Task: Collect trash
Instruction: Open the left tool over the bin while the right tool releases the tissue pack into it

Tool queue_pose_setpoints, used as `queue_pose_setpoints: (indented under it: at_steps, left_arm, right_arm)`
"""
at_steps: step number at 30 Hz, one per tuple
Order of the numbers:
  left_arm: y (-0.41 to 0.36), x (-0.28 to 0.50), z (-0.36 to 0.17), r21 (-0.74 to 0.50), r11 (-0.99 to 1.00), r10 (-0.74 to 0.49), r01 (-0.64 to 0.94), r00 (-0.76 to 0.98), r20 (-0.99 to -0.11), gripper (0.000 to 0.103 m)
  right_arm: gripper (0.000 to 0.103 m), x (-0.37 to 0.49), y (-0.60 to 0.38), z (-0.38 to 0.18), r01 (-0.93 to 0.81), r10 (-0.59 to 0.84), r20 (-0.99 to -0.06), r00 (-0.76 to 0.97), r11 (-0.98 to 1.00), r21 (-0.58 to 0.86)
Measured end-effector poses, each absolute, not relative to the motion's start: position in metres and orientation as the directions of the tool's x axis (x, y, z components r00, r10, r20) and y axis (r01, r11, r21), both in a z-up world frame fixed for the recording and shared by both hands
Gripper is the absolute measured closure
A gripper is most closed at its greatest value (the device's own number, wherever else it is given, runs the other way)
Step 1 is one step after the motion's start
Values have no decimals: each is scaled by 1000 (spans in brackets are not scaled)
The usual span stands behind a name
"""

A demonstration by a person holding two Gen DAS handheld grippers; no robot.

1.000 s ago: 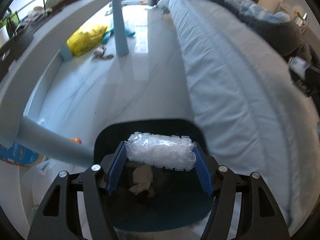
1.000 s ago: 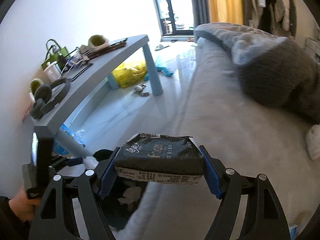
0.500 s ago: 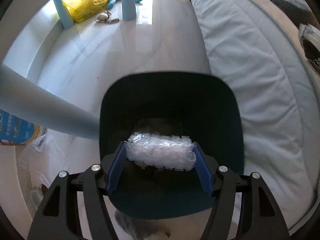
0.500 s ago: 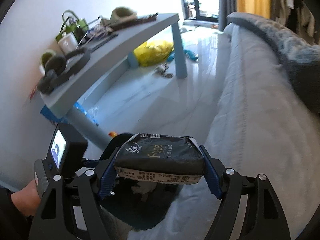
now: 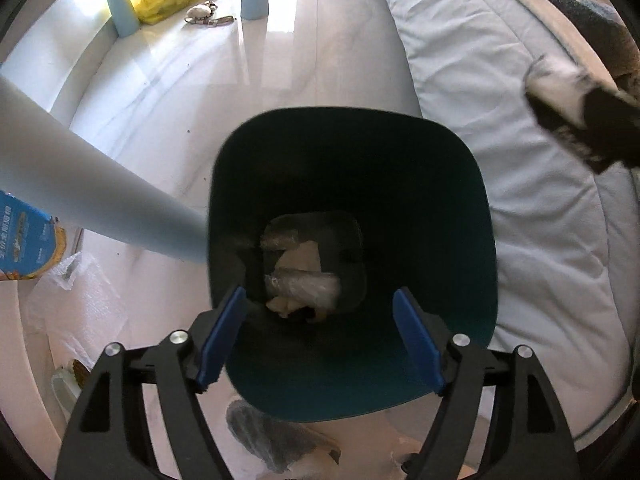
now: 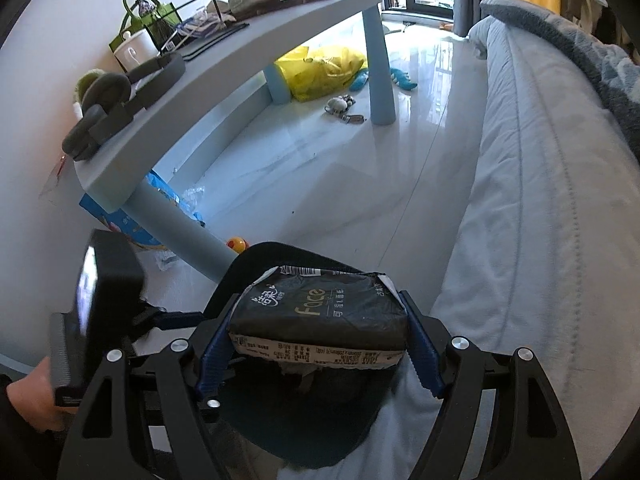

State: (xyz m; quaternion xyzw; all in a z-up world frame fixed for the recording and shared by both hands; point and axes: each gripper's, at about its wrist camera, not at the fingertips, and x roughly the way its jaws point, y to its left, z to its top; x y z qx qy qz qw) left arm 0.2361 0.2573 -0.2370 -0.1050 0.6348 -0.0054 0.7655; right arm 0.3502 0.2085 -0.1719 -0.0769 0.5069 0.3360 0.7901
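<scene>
My left gripper [image 5: 320,336] is open and empty, right above the dark teal trash bin [image 5: 460,184]. A clear plastic wrap [image 5: 308,286] lies at the bin's bottom on crumpled paper [image 5: 302,258]. My right gripper [image 6: 320,340] is shut on a black tissue pack [image 6: 320,316] marked "Face", held over the bin's rim [image 6: 272,250]. The tissue pack also shows blurred at the upper right of the left wrist view [image 5: 580,112]. The left gripper's body [image 6: 100,308] is at the lower left of the right wrist view.
The bin stands on a glossy white floor [image 5: 192,80] between a light blue table [image 6: 256,52] and a bed with a pale blue cover [image 6: 540,184]. A table leg [image 5: 80,196] is close to the bin's left. Bubble wrap [image 5: 76,300], a blue box [image 5: 24,236] and a yellow bag [image 6: 320,68] lie on the floor.
My left gripper opened and let the clear plastic wrap fall into the bin. My right gripper moved with the tissue pack toward the bin.
</scene>
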Motion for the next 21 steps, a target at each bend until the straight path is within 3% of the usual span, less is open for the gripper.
queue_pose_setpoints:
  at_steps: [5, 21]
  left_arm:
    - [271, 232, -222, -186, 973, -149, -134, 247, -958, 25]
    - [310, 217, -154, -248, 954, -138, -170, 486, -863, 40]
  right_arm:
    - [27, 354, 218, -186, -594, 453, -862, 229, 766, 245]
    - [26, 350, 253, -247, -593, 352, -925, 144, 779, 204]
